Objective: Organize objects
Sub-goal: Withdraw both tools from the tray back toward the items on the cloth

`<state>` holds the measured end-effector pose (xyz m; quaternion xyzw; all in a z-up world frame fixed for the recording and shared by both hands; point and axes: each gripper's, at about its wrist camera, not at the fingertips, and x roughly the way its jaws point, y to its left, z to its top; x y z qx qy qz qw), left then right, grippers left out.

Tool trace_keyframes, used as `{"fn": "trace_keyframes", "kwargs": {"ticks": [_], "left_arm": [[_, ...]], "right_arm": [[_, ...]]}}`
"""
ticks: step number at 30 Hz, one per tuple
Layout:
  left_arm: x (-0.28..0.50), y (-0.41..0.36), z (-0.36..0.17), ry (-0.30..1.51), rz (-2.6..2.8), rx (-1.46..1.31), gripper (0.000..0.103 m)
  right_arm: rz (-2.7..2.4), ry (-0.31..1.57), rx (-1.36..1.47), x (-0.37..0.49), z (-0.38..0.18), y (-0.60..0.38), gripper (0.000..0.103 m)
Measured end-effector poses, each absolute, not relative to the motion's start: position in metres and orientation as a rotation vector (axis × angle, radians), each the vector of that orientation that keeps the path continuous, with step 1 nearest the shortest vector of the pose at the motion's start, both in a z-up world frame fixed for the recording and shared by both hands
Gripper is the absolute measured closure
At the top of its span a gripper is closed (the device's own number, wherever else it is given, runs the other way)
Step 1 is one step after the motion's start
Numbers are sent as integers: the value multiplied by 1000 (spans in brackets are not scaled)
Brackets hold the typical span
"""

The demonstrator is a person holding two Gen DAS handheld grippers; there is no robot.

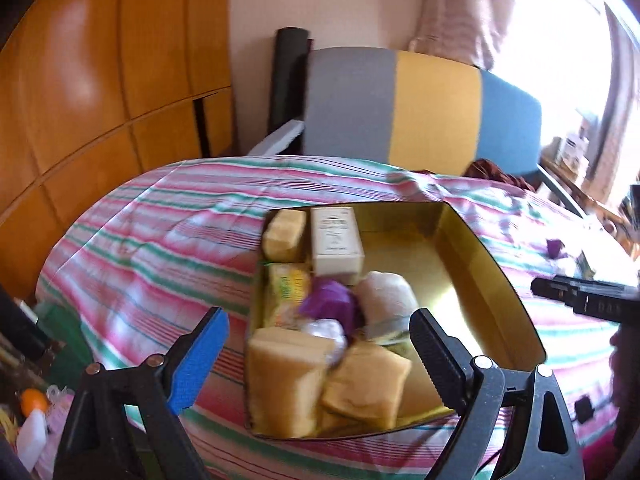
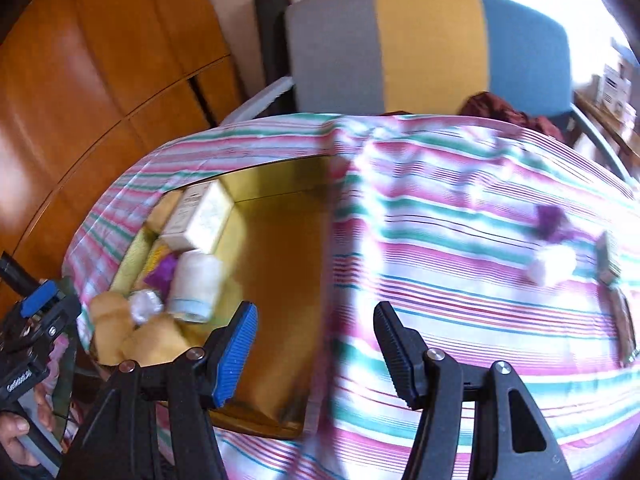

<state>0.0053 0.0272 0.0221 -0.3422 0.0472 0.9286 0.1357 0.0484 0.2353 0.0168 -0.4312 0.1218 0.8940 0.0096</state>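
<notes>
Reaching for the loose things on the striped bedcover [image 2: 460,240] looks to be the step in hand, since the gold tin box [image 2: 280,184] already holds several items and its right half is bare. The right gripper [image 2: 316,344] hangs over the right wall of the box with its jaws apart and nothing between them. The left gripper [image 1: 320,356] is above the near part of the box, jaws wide and empty too.

To do this step well, I think the right gripper should go to the right edge of the bedcover, where a purple wrapped piece [image 2: 550,218], a white round piece [image 2: 550,268] and a small flat box [image 2: 610,258] lie close together. It is better to take one piece only, coming from above with the jaws on both sides of it, so the neighbours are not pushed off the edge. The cover is soft and wrinkled, so a thing can sink or roll; close slowly.

The tin box sits near the left edge of the bedcover. Its inside is shiny gold. Along its left wall are yellow sponge-like blocks [image 1: 286,384], a white carton with print [image 1: 336,240], a purple wrapped piece [image 1: 328,304], a pale roll [image 1: 386,300] and a yellow packet [image 1: 288,288], packed tightly together. The pictures are blurred, so the labels cannot be read.
</notes>
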Motion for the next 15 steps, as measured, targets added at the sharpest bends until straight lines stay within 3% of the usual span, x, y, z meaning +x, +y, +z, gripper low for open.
{"fn": "trace_keyframes", "kwargs": {"ticks": [15], "left_arm": [[22,85,19,307,2571,-961,10]], "right_arm": [[2447,427,-1174,100,20,395,42]]}}
